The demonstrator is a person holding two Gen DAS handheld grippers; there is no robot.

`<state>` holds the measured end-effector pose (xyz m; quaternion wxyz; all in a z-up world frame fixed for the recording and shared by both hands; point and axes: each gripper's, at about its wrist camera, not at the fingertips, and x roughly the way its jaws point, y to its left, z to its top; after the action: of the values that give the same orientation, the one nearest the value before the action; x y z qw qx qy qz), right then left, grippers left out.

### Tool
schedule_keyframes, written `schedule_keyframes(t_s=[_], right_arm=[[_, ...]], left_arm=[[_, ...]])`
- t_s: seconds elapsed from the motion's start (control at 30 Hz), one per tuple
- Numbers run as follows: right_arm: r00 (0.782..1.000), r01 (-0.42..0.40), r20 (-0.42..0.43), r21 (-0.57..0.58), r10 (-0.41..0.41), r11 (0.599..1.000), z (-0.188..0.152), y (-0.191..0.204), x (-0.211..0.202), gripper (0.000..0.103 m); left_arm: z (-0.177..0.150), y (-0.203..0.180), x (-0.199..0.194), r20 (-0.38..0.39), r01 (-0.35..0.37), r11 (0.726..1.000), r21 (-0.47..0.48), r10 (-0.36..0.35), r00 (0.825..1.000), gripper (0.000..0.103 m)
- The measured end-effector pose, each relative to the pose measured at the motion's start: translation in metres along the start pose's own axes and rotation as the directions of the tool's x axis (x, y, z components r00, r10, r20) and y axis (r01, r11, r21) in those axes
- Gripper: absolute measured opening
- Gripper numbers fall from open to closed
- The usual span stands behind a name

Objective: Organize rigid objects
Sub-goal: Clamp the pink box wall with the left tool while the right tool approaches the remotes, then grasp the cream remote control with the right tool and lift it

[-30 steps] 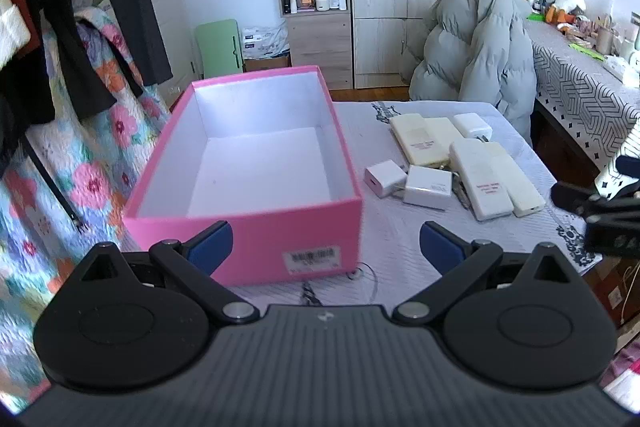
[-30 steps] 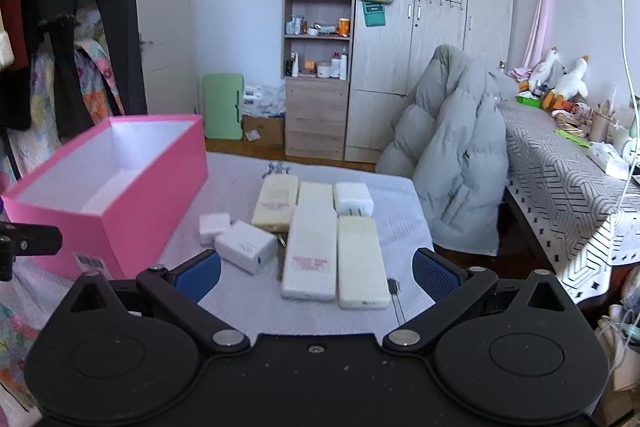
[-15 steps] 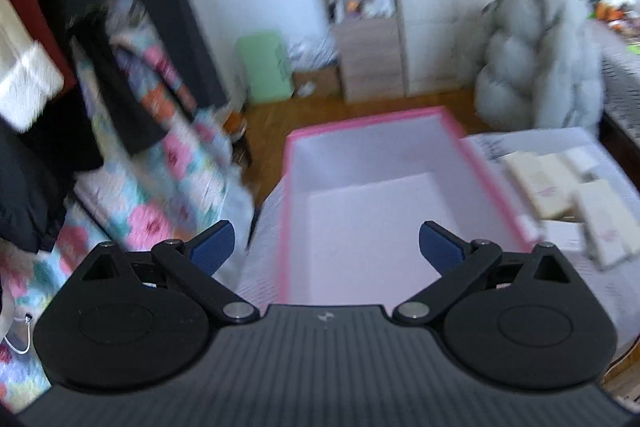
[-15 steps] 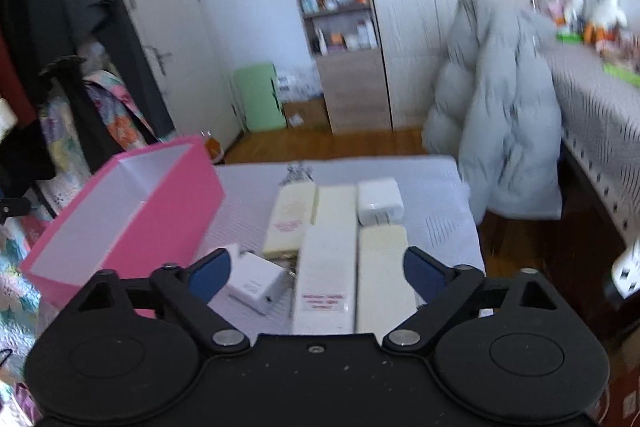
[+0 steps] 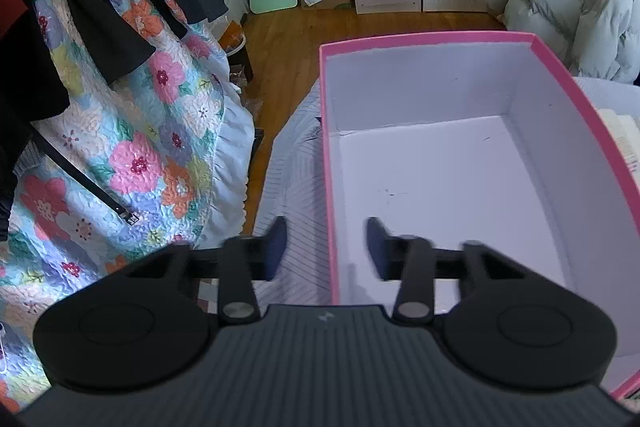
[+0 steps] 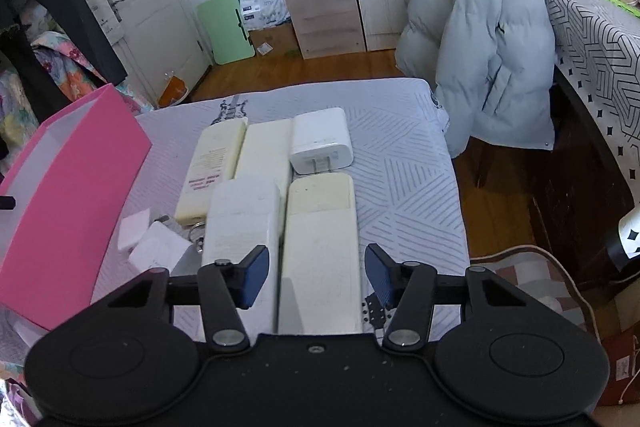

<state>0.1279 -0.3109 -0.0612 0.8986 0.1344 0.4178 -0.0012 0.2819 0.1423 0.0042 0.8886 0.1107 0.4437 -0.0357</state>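
Note:
An empty pink box [image 5: 330, 155] with a white inside sits on the table. My left gripper [image 5: 326, 249] is open and straddles the box's left wall, one finger outside, one inside. In the right wrist view the pink box [image 6: 76, 195] stands at left. Several cream and white power banks and chargers lie in a group: a long cream one [image 6: 320, 251] nearest, a white one [image 6: 240, 223] beside it, a white charger [image 6: 320, 141] behind. My right gripper [image 6: 314, 275] is open and empty, its fingers either side of the long cream one.
A grey puffer jacket [image 6: 480, 39] hangs on a chair behind the table. A patterned table [image 6: 592, 27] stands at right. A floral quilt [image 5: 132, 131] and dark clothes hang at left. Two small white adapters [image 6: 148, 243] lie by the box.
My left gripper has swung left and down over the box's left wall, and its fingers have narrowed. My right gripper has come down and forward over the long cream power bank, its fingers narrowed too.

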Motion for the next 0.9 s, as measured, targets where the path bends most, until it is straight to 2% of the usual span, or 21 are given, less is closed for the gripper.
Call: schedule_keyframes(t_s=[0.1, 0.23, 0.3, 0.4, 0.53, 0.57, 0.63, 0.9], right_arm=[[1.000, 0.003, -0.006, -0.021, -0.004, 1.000, 0.002, 0.000, 0.005, 0.059], [1.000, -0.017, -0.019, -0.021, 0.016, 1.000, 0.004, 0.000, 0.016, 0.059], [0.999, -0.024, -0.024, -0.025, 0.023, 0.999, 0.005, 0.001, 0.020, 0.059], [0.999, -0.033, -0.031, -0.034, 0.032, 0.999, 0.007, 0.002, 0.024, 0.057], [0.998, -0.043, -0.037, -0.041, 0.041, 0.998, 0.011, 0.000, 0.026, 0.040], [0.998, -0.051, -0.042, -0.035, 0.050, 0.998, 0.012, -0.001, 0.027, 0.038], [0.997, -0.060, -0.049, -0.027, 0.059, 0.998, 0.015, -0.003, 0.028, 0.038], [0.996, -0.005, -0.085, -0.079, -0.001, 0.997, 0.023, 0.007, 0.037, 0.043]], left_arm=[[0.002, 0.000, 0.004, 0.004, 0.000, 1.000, 0.011, 0.000, 1.000, 0.018], [0.005, -0.003, 0.013, 0.008, -0.018, 1.000, 0.018, 0.018, 1.000, 0.013], [0.005, -0.005, 0.015, 0.008, -0.008, 1.000, 0.015, 0.007, 1.000, 0.006], [0.005, -0.006, 0.015, 0.033, -0.004, 1.000, 0.006, 0.004, 0.999, 0.005], [0.004, -0.003, 0.012, 0.085, 0.007, 1.000, -0.010, -0.006, 0.996, 0.004], [0.004, -0.002, 0.012, 0.092, 0.013, 1.000, -0.021, -0.011, 0.996, 0.004], [0.003, 0.000, 0.013, 0.105, 0.029, 0.999, -0.038, -0.025, 0.994, 0.003], [0.005, 0.002, 0.017, 0.127, 0.077, 0.996, -0.051, -0.070, 0.989, 0.002]])
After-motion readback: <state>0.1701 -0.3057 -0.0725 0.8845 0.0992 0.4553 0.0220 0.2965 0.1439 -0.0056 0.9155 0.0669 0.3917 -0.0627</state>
